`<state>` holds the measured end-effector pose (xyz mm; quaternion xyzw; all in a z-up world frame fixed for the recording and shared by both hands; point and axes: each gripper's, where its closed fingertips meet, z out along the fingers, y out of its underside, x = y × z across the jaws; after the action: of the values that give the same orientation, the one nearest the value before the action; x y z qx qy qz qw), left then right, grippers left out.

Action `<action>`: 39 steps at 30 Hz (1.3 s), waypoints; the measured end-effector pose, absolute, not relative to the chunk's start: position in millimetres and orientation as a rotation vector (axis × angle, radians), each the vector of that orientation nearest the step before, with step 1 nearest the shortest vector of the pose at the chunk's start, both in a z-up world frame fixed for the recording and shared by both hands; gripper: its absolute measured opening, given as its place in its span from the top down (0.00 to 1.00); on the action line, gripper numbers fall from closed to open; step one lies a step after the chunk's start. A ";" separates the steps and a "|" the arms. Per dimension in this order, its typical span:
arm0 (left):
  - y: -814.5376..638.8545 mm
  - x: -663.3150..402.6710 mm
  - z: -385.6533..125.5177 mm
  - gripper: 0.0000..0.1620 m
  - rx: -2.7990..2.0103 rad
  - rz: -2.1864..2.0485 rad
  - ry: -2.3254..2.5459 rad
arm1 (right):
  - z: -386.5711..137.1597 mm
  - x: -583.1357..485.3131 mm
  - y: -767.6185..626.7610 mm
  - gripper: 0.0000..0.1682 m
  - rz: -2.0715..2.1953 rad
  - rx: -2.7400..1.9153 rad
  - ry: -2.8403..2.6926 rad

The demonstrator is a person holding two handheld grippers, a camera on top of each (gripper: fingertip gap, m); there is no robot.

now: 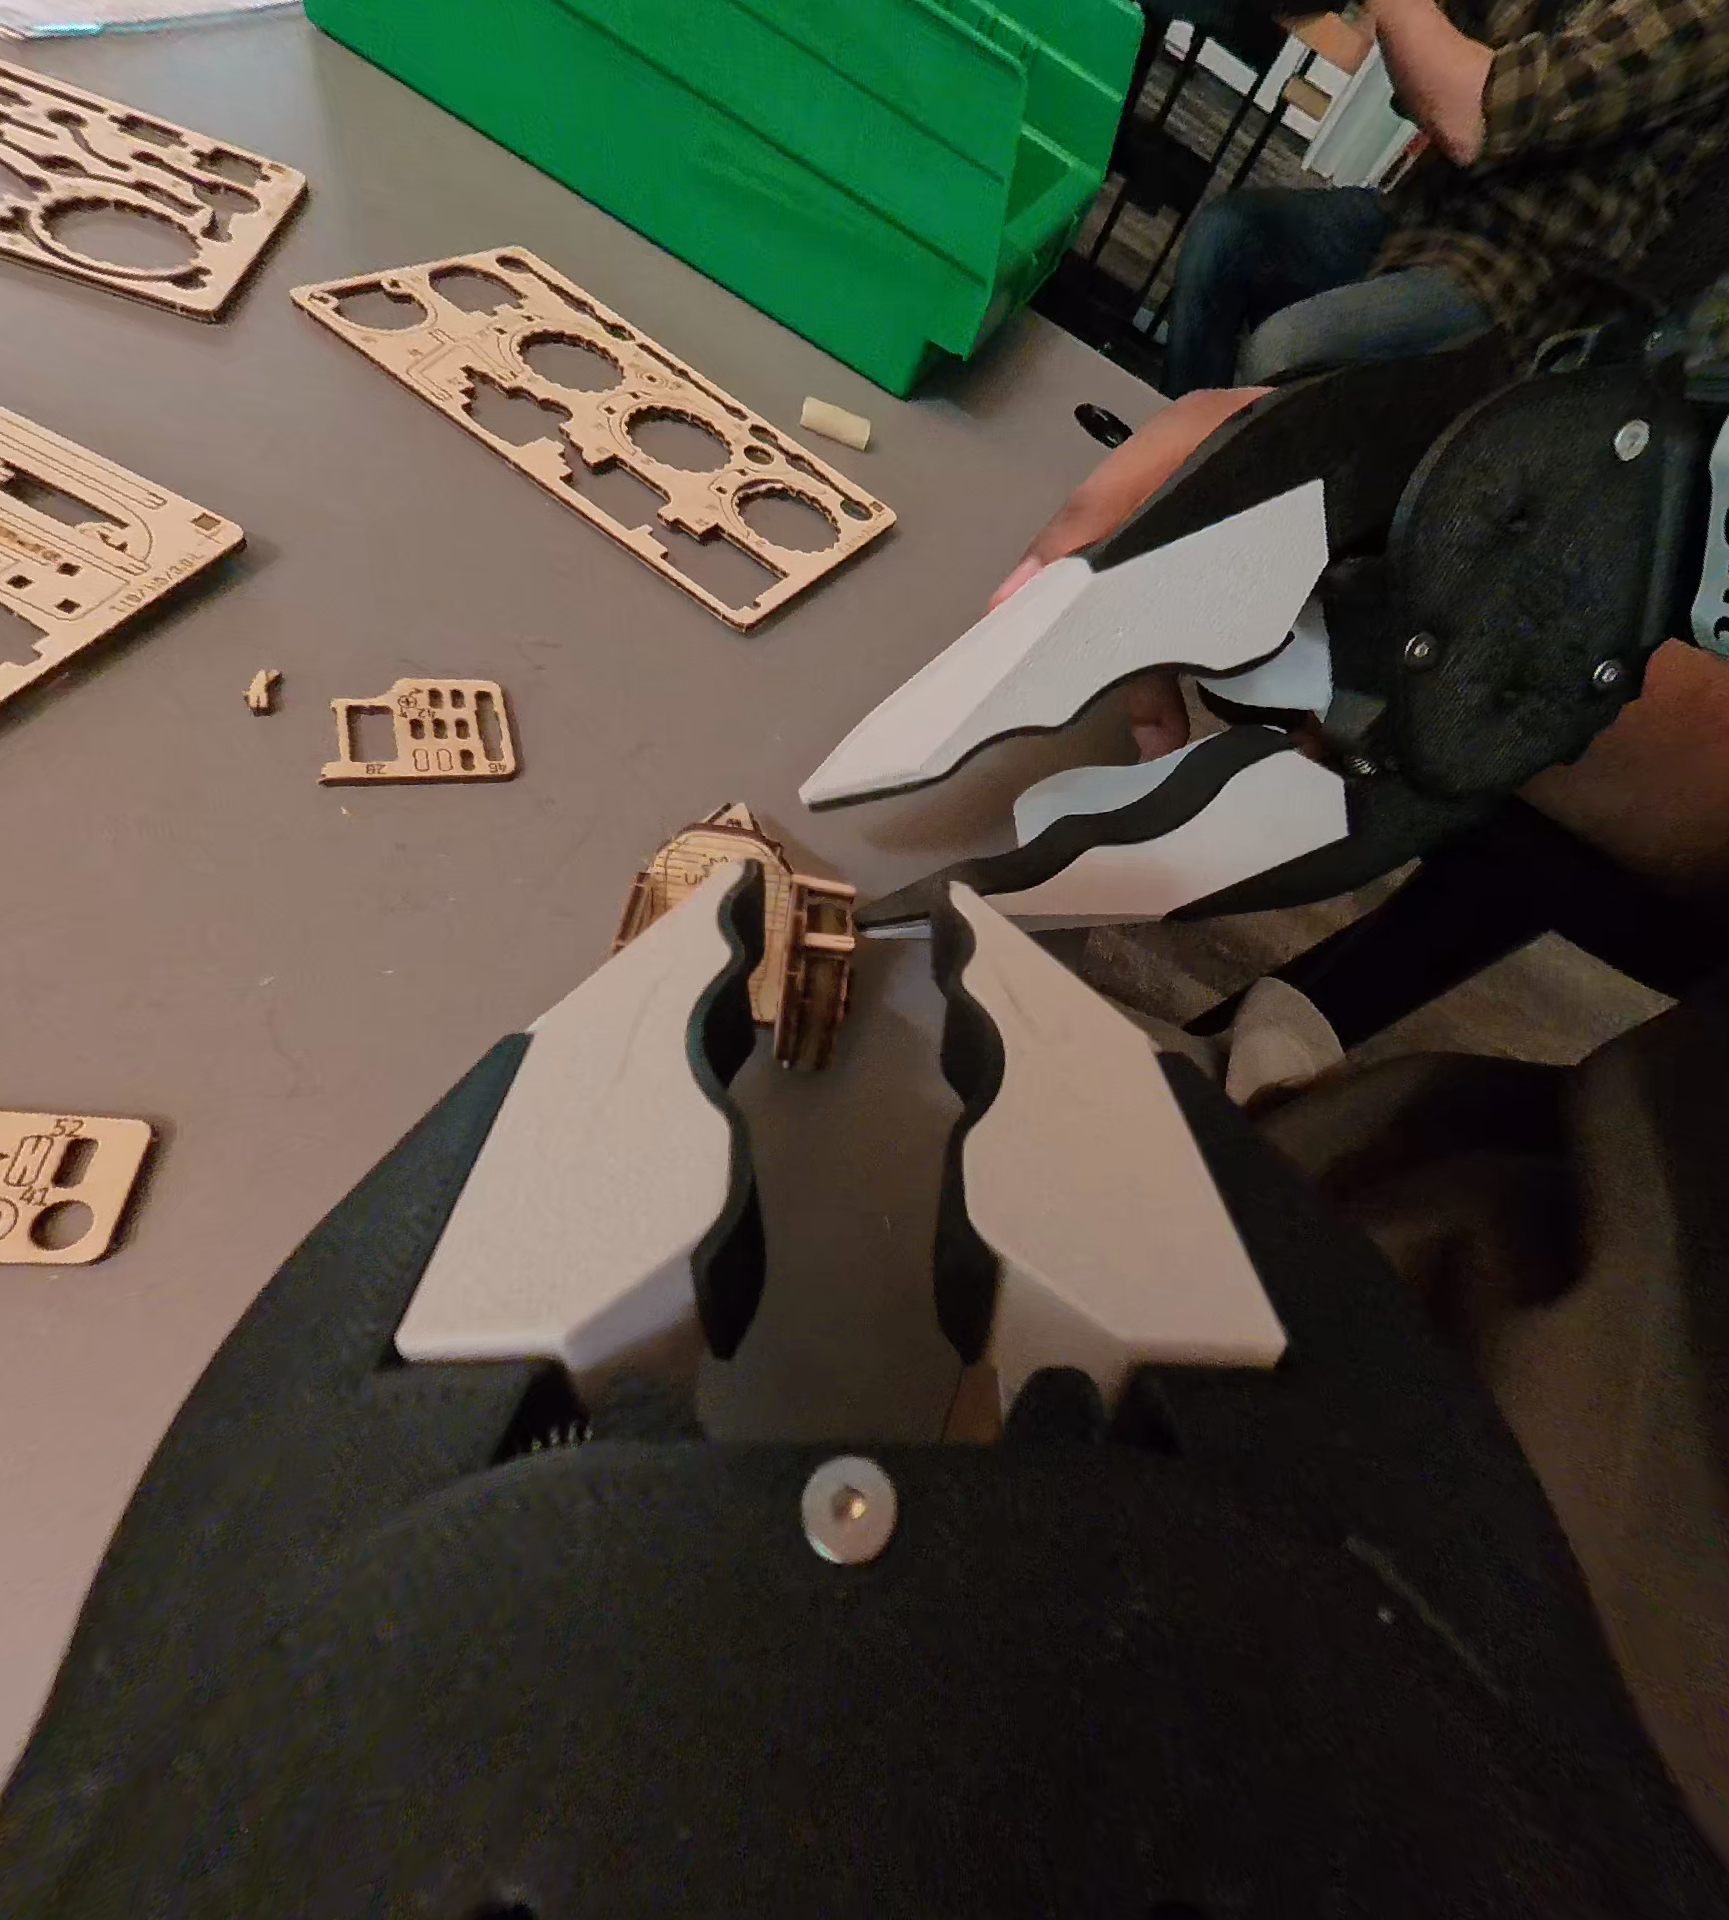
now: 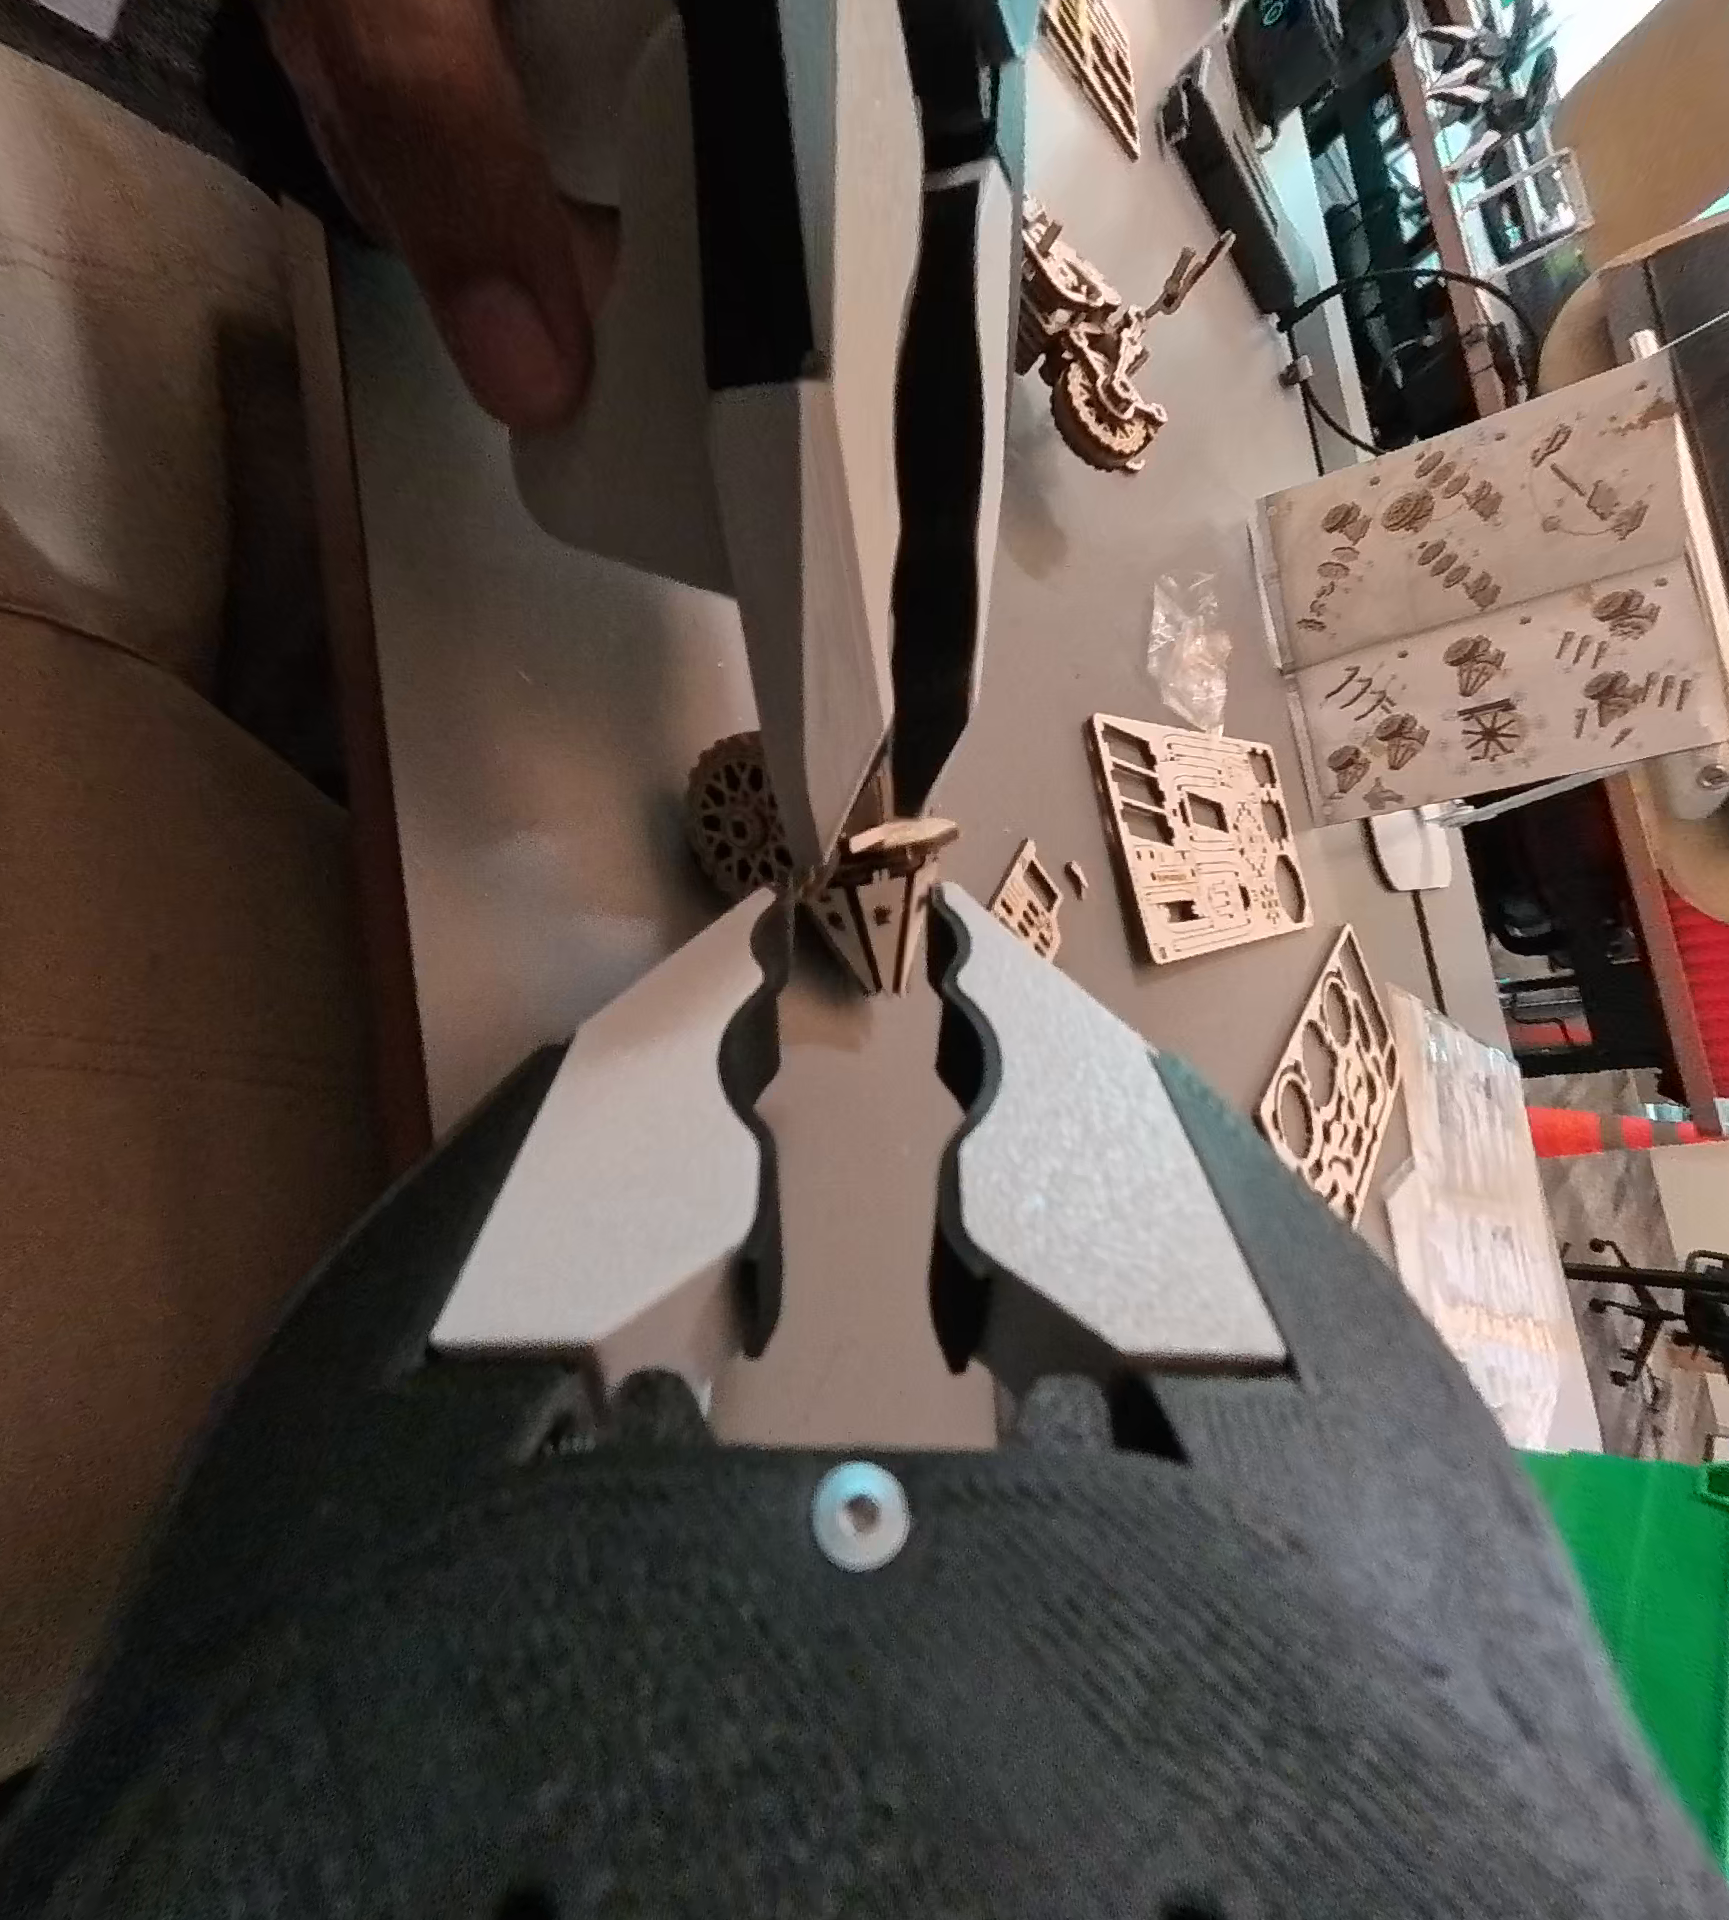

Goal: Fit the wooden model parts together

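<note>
two claws, left claw (image 1: 844, 899) and right claw (image 2: 855, 899), both spread apart around one wooden model (image 1: 798, 935).

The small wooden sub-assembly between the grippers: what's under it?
The small wooden sub-assembly sits over the grey table near its edge. The left gripper covers its contact side, so I cannot tell whether it rests there.

Punched wooden sheets (image 1: 590, 426) crowding left.
</note>
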<state>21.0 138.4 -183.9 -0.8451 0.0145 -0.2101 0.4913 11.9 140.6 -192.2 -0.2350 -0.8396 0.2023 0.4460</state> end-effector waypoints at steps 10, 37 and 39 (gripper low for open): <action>130.7 1.7 -161.4 0.73 -1.881 -0.626 -0.077 | -163.1 18.4 164.3 0.81 0.885 -0.893 -1.932; 121.7 -25.5 -149.8 0.64 -1.780 -0.574 -0.155 | -142.8 9.1 173.1 0.69 1.264 -1.285 -1.637; 121.4 -26.5 -150.1 0.64 -1.779 -0.580 -0.166 | -144.9 6.7 174.2 0.68 1.239 -1.284 -1.645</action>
<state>-26.5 121.4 -150.1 -0.7643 -0.0714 -0.2493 0.5904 6.7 174.2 -144.9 -0.4956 -0.6350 0.4782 0.3500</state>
